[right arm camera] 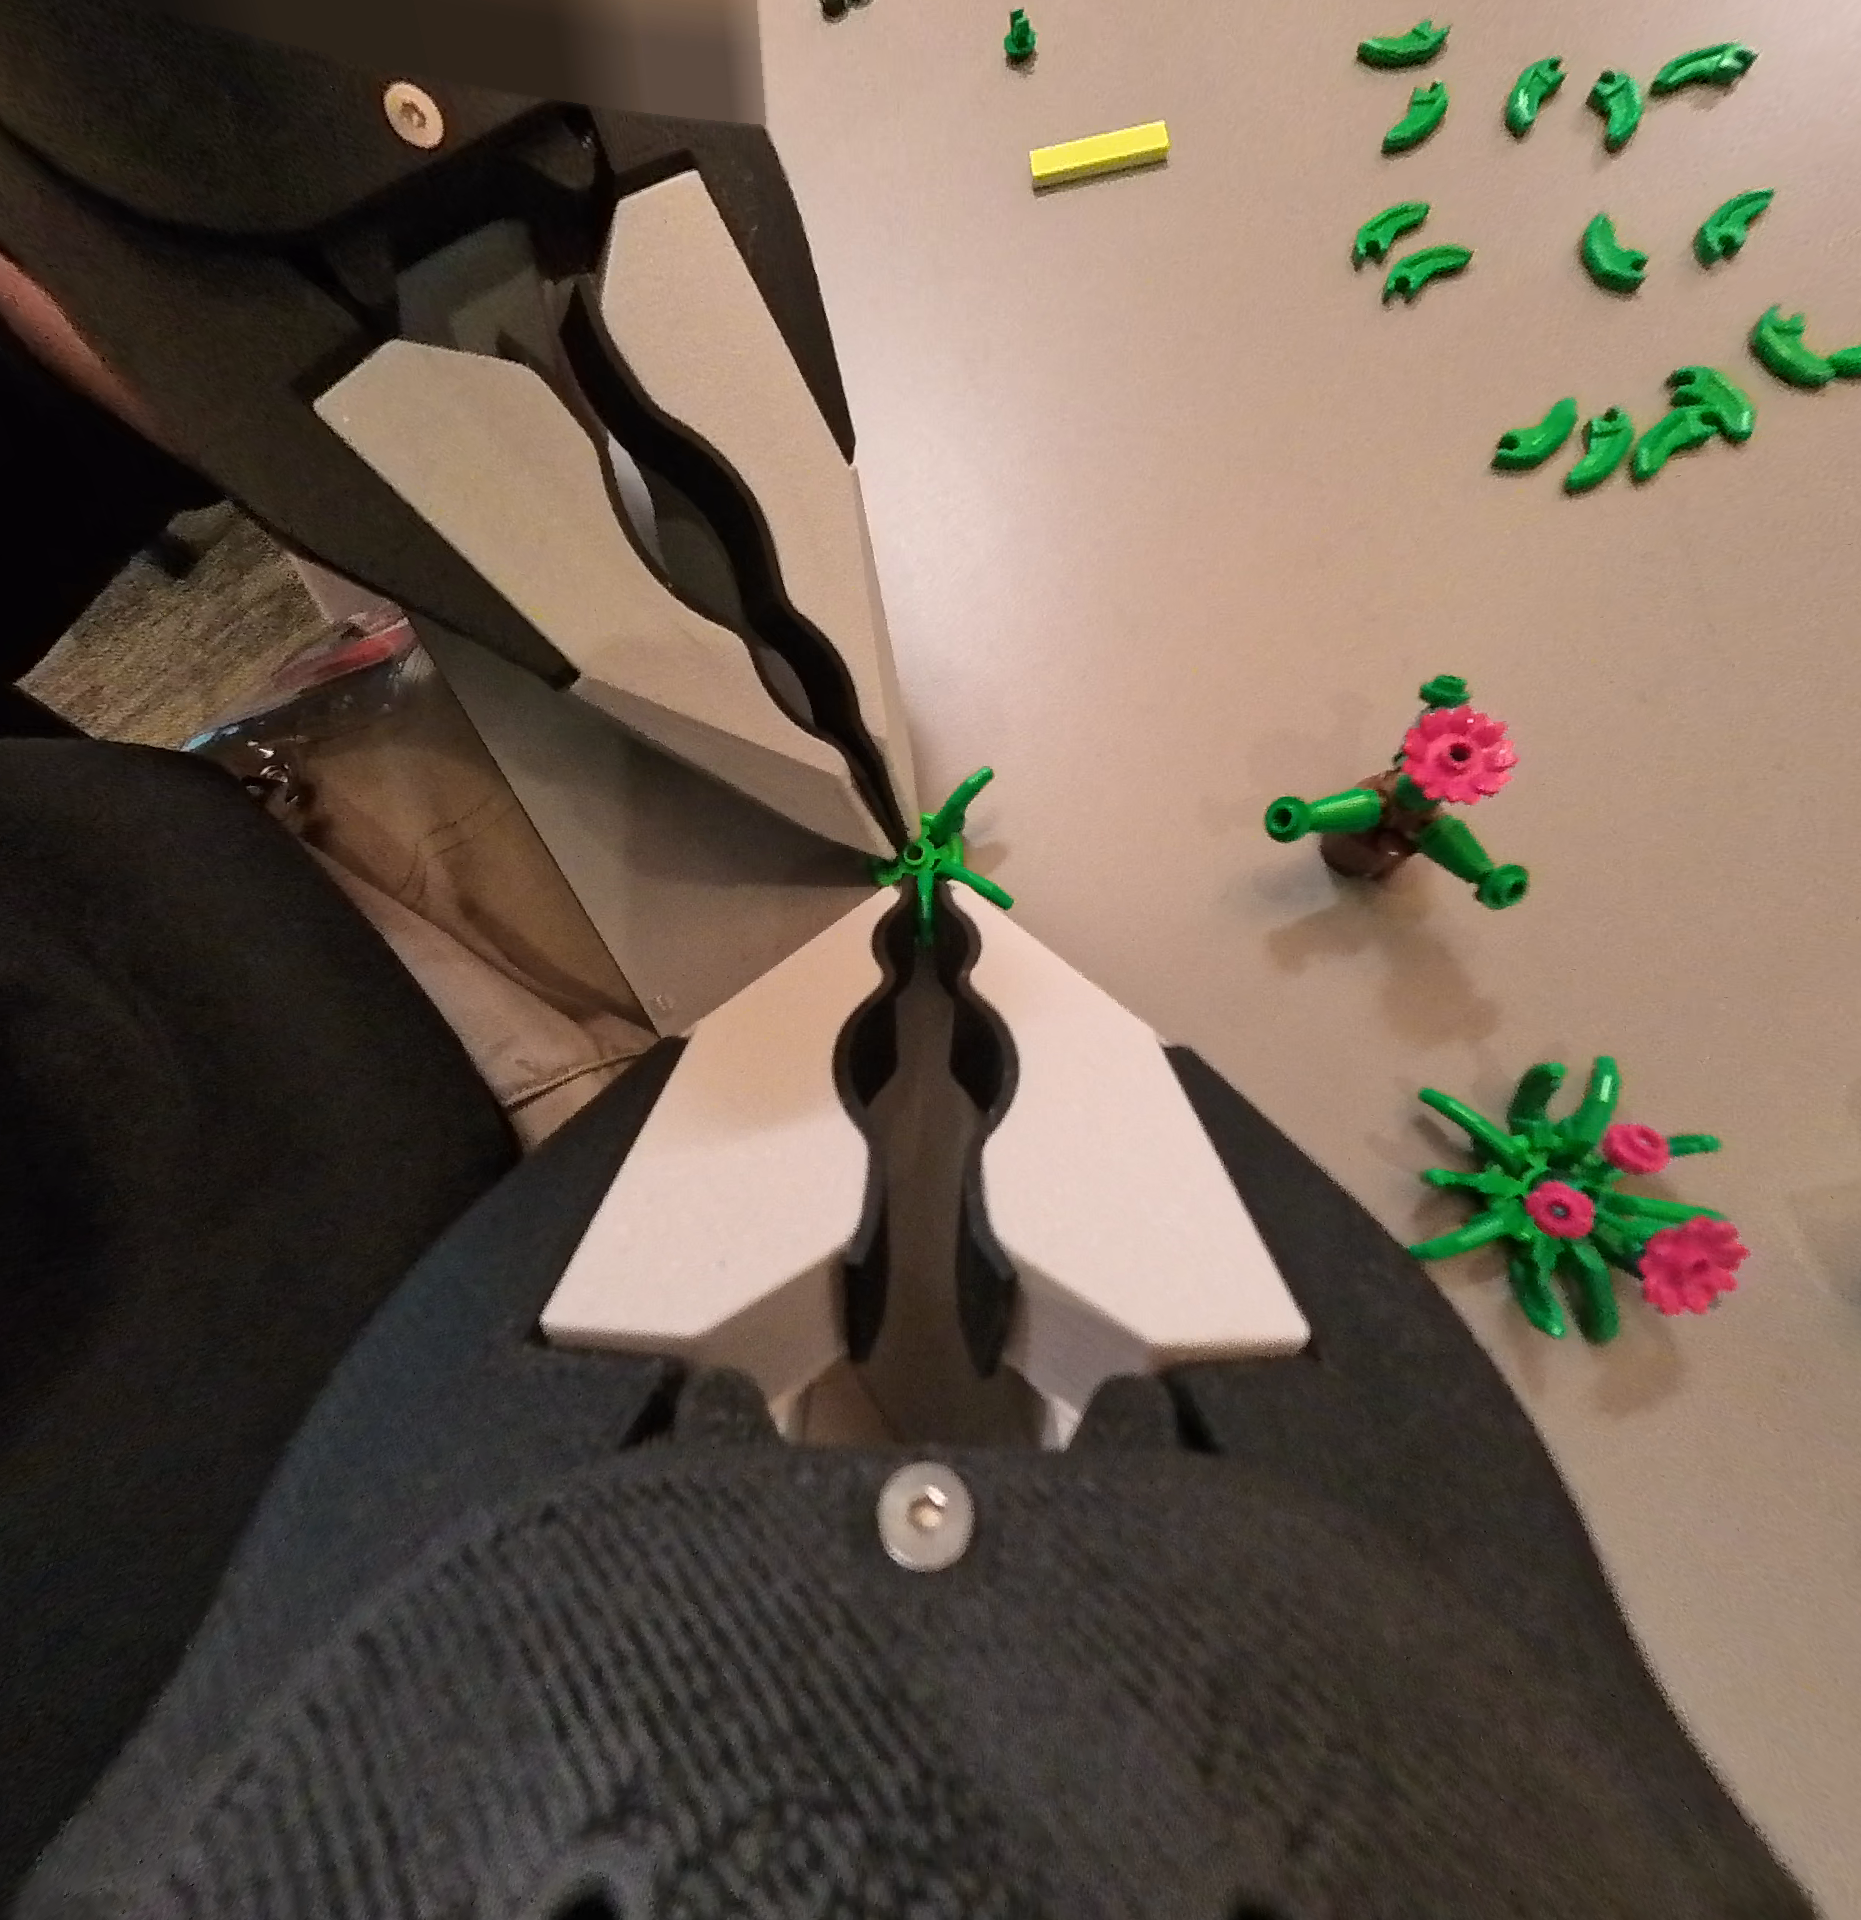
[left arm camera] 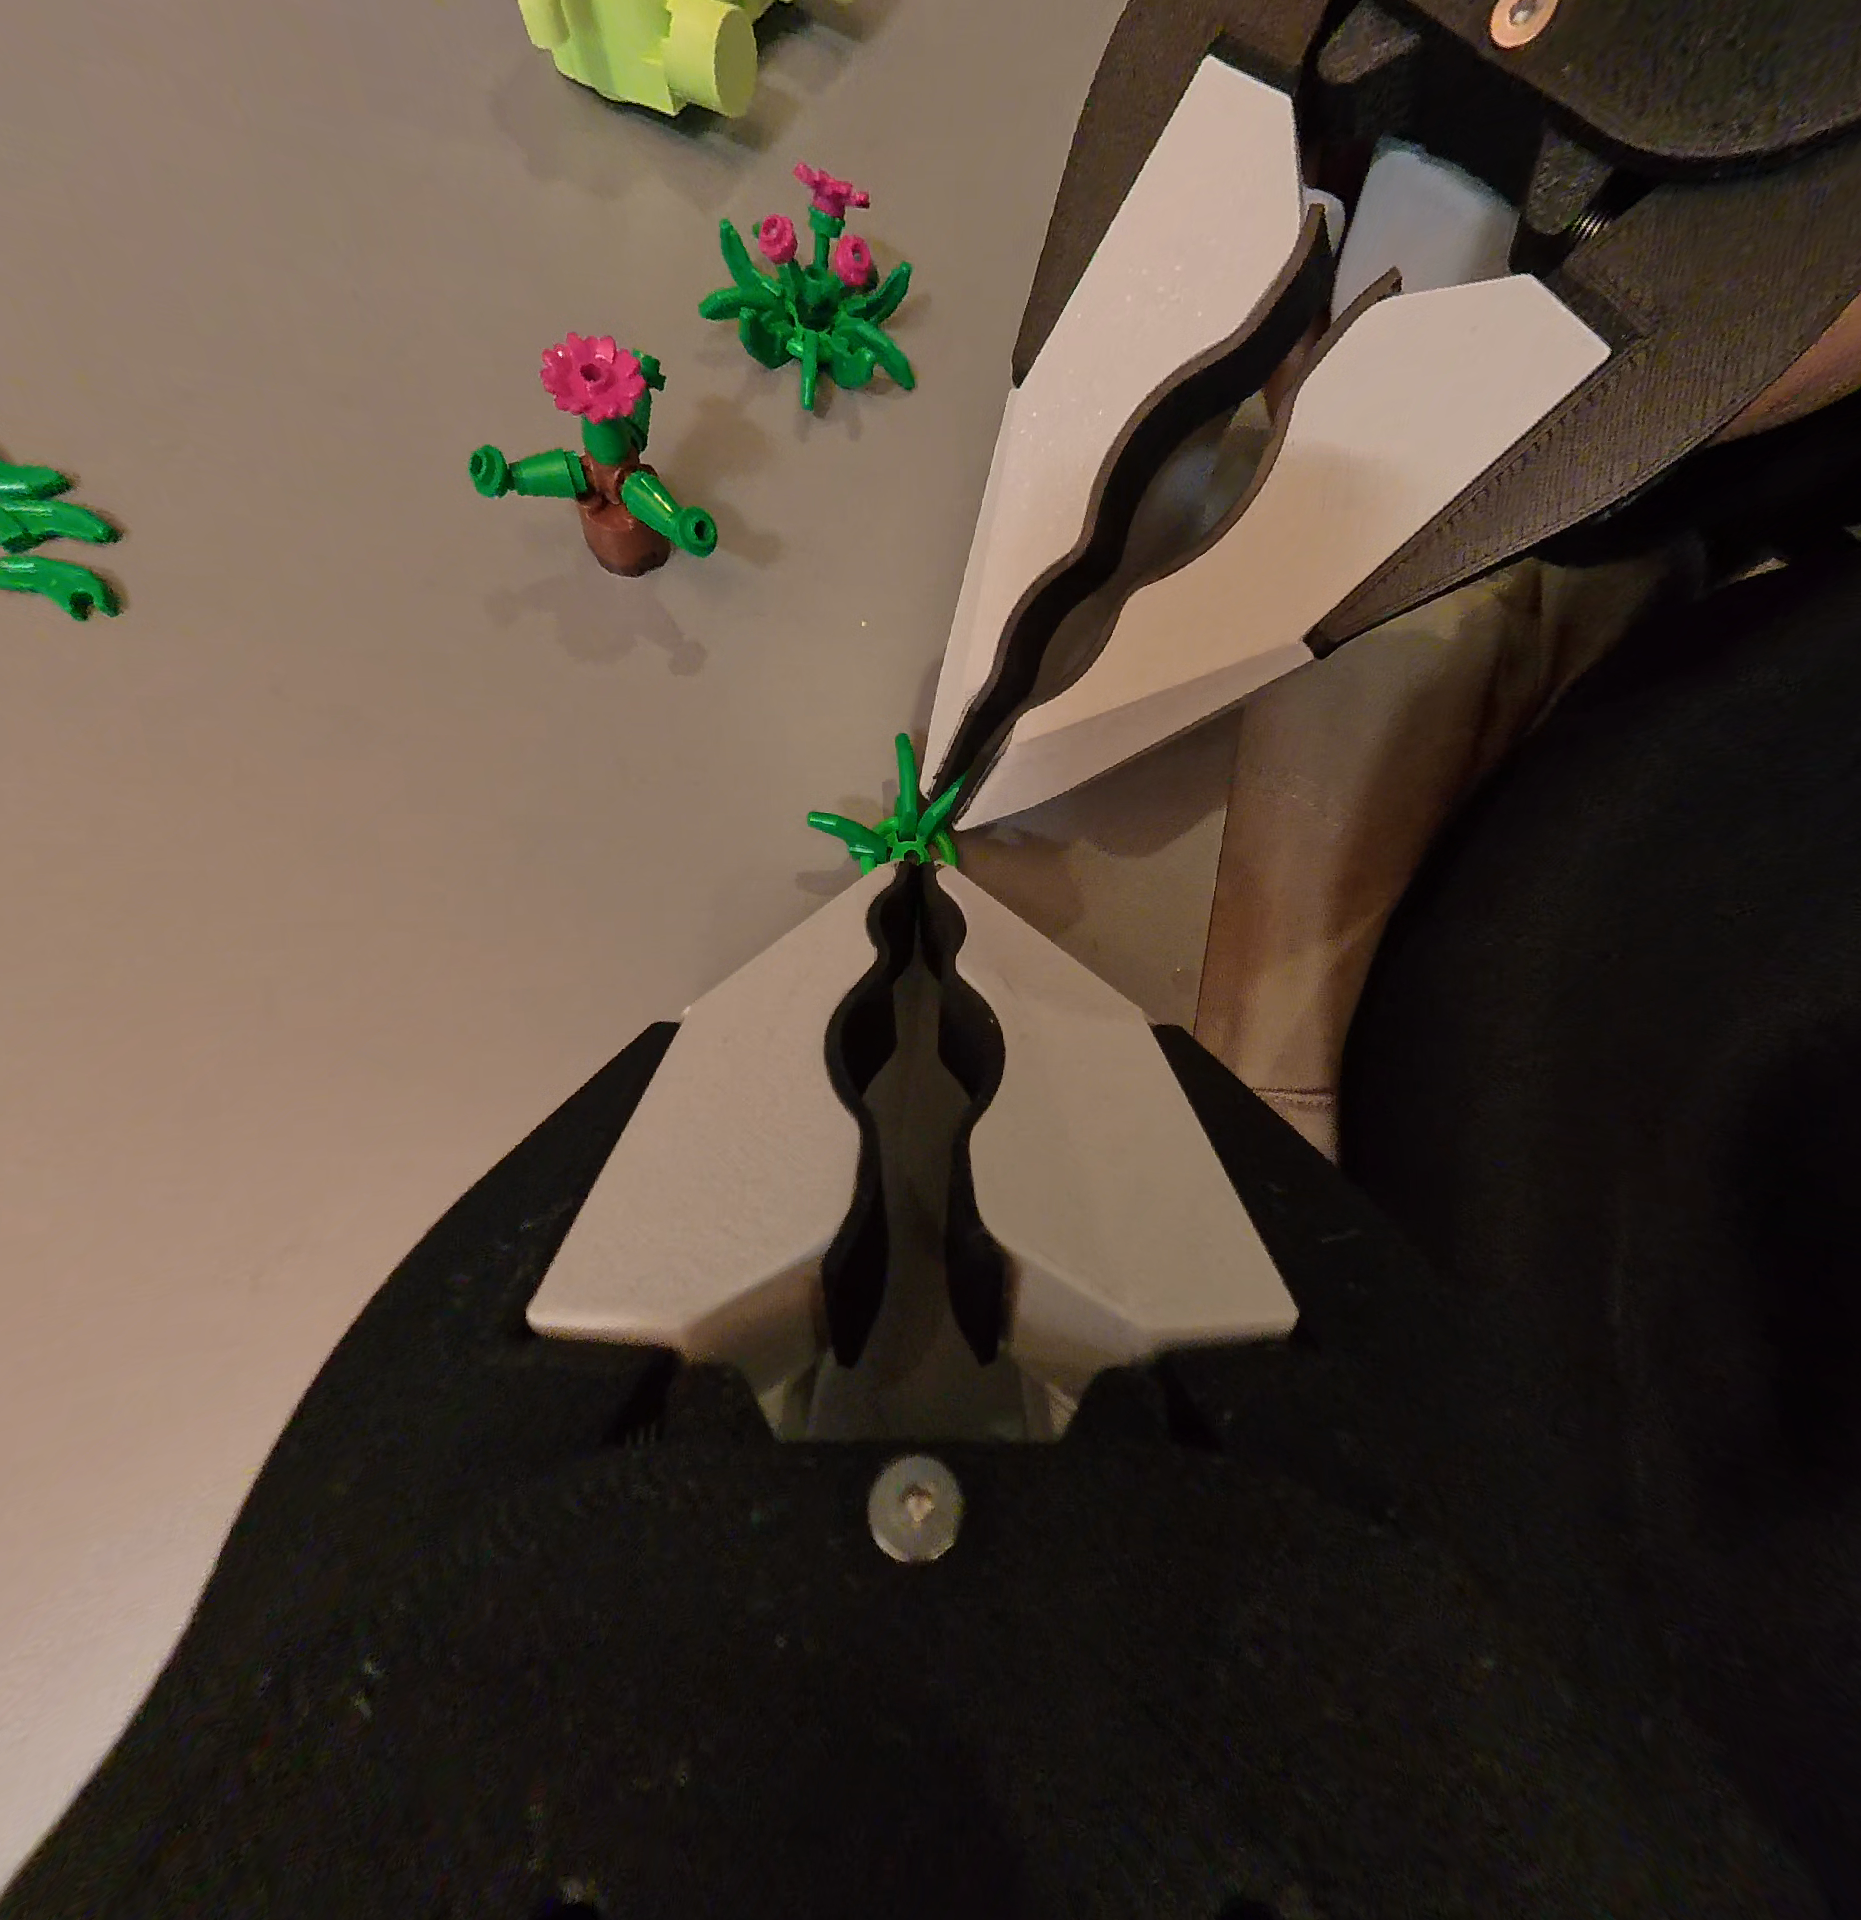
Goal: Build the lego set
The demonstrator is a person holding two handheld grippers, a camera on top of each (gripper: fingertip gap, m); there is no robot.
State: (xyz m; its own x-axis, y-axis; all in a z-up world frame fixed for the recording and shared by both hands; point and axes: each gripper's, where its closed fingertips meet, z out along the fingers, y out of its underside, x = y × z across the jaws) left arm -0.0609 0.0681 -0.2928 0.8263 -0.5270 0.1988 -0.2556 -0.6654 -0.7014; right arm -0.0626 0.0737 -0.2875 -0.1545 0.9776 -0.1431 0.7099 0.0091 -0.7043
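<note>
A small green spiky stem piece [left arm camera: 884, 826] is held between both grippers above the grey table's near edge. My left gripper [left arm camera: 910, 875] is shut on its hub from below in the left wrist view. My right gripper [left arm camera: 952, 805] comes in from the upper right, shut on one of its leaves. In the right wrist view the piece [right arm camera: 941, 847] sits at my right gripper's tips [right arm camera: 921, 920], with one leaf between the jaws, and the left gripper [right arm camera: 890, 847] meets it from the upper left.
On the table [left arm camera: 282, 831] stand a pink flower on a brown base [left arm camera: 604, 457] [right arm camera: 1414, 800] and a green bush with three pink flowers [left arm camera: 812, 291] [right arm camera: 1570, 1205]. Loose green leaves [right arm camera: 1591, 260] [left arm camera: 32, 530], a yellow bar [right arm camera: 1099, 153] and lime pieces [left arm camera: 645, 52] lie farther off. A person's dark clothing [left arm camera: 1632, 1039] is beside the table edge. The grippers are tip to tip, or close to it.
</note>
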